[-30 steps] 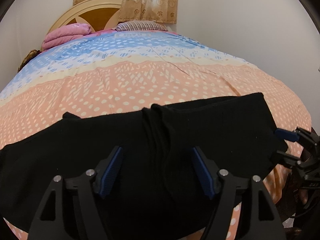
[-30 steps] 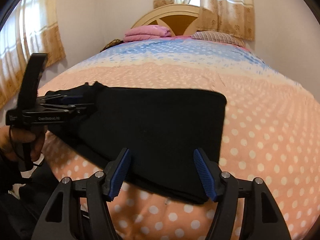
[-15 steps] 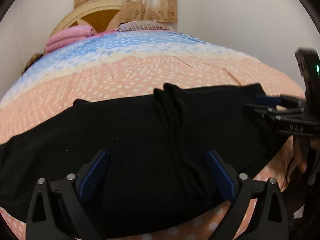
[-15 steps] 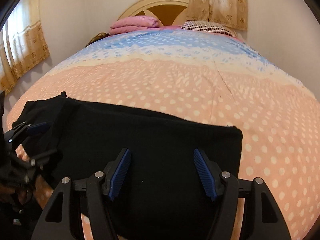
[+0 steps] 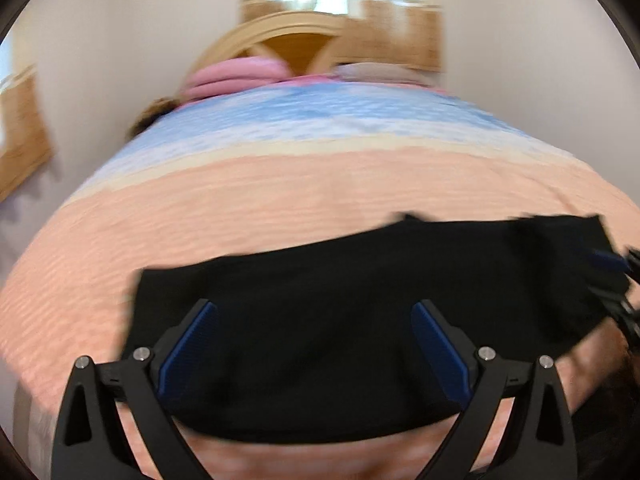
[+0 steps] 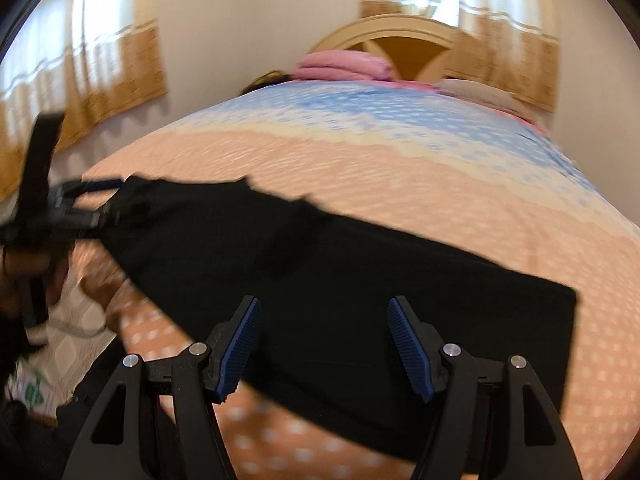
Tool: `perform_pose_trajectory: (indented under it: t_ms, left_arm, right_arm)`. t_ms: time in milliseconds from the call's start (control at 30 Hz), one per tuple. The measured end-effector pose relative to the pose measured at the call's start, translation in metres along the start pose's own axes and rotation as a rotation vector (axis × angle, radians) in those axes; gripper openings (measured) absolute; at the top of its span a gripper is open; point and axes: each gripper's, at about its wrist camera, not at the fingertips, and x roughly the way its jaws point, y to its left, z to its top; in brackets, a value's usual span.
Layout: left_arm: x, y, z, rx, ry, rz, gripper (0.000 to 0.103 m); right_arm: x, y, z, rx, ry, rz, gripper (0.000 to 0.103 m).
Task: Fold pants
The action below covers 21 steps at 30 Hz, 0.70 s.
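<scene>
Both tongs apart: left tongs [image 5: 312, 344], right tongs [image 6: 324, 344] over black pants [image 6: 340, 280] on bedspread [image 6: 400, 172].

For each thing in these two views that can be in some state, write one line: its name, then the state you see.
Black pants: folded flat, lying across the near end of the bed.
Left gripper: open, over the pants, gripping nothing.
Right gripper: open, over the pants, gripping nothing.
Bedspread: spread over the bed.
Pink blanket: folded, stacked by the headboard.
Curtains: drawn across the windows.
</scene>
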Motion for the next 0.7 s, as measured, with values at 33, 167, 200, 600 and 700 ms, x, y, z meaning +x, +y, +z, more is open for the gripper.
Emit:
perform_pose_trajectory:
  t_ms: [33, 167, 200, 600, 700]
  left_arm:
    - [0.003, 0.015, -0.002, -0.028, 0.009, 0.032, 0.100]
    - [0.011, 0.078, -0.020, -0.187, 0.034, 0.113, 0.100]
    - [0.014, 0.093, -0.025, -0.243, 0.035, 0.098, 0.100]
    - [0.040, 0.114, -0.040, -0.420, 0.025, -0.053, 0.099]
    - [0.041, 0.116, -0.038, -0.418, 0.032, -0.054, 0.096]
  right_arm:
    - [0.007, 0.008, -0.005, -0.017, 0.022, 0.023, 0.067]
    - [0.021, 0.030, -0.018, -0.136, 0.050, -0.020, 0.073]
    - [0.019, 0.034, -0.018, -0.160, 0.051, -0.032, 0.073]
    - [-0.011, 0.013, -0.022, -0.018, -0.049, 0.042, 0.073]
    - [-0.010, 0.012, -0.026, 0.022, -0.064, 0.044, 0.073]
